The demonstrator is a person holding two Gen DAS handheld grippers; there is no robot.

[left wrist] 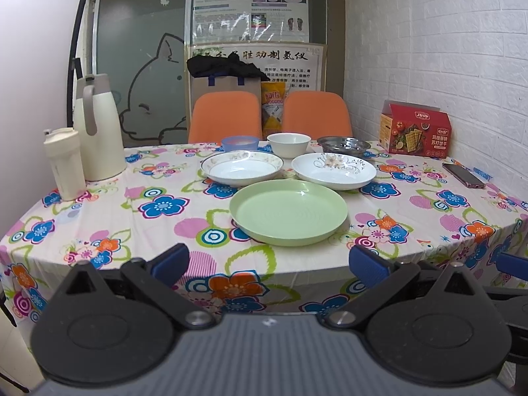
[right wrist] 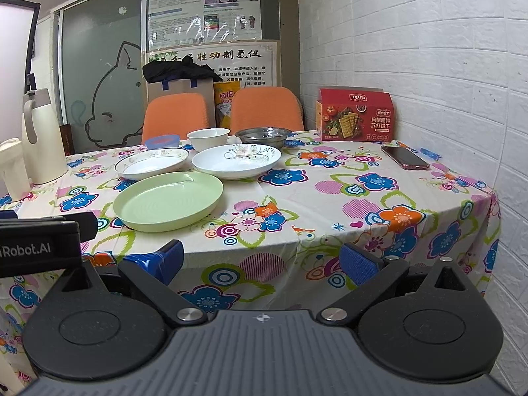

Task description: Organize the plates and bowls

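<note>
Green plate (left wrist: 288, 211) lies nearest on the desk (left wrist: 429, 217), dead ahead of the left tongs (left wrist: 269, 260) and ahead-left of the right tongs (right wrist: 260, 259), so the left looks nearer. Two white plates (left wrist: 242, 167) sit behind it, then three bowls (left wrist: 288, 144). Both tongs hang spread and empty.

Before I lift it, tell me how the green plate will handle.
The green plate looks like matte plastic, so probably light and stiff, unlikely to chip. Its low upturned rim gives the open left tool little to pinch, so it may tilt or slip. Lying flat on the floral tablecloth, it would likely slide if pushed.
</note>
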